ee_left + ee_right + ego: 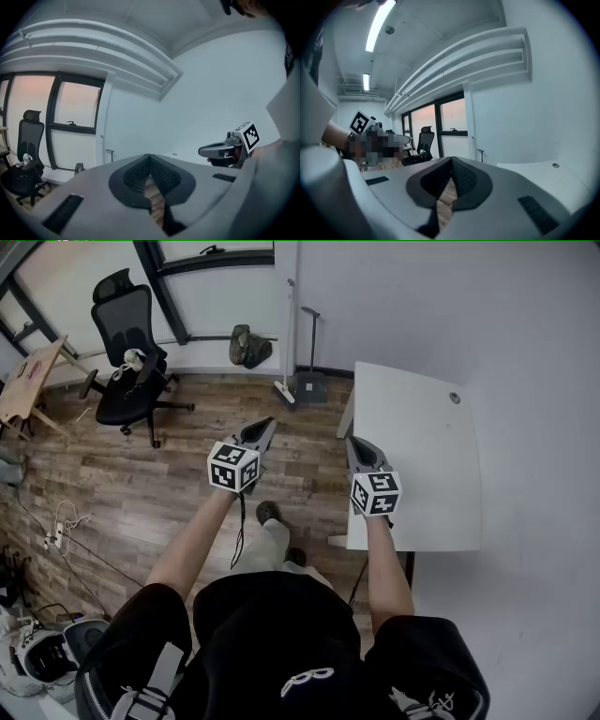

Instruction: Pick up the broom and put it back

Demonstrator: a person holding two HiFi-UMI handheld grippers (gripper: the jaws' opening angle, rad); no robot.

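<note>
A: Where's the broom [288, 343]?
B: Propped upright against the far wall [394, 306], just beside the dustpan [311, 385], well away from both tongs.
A: And the tongs?
B: Left gripper [263, 427] pinched together, empty. Right gripper [355, 442] likewise.

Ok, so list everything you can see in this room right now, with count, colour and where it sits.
broom: one, white, leaning on the far wall
dustpan: one, grey, long-handled, beside the broom
office chair: one, black, far left by the window
bag: one, dark green, under the window
table: one, white, at the right wall
wooden stand: one, light wood, left edge
power strip: one, white, floor at left
left gripper: one, grey, shut, empty
right gripper: one, grey, shut, empty
</note>
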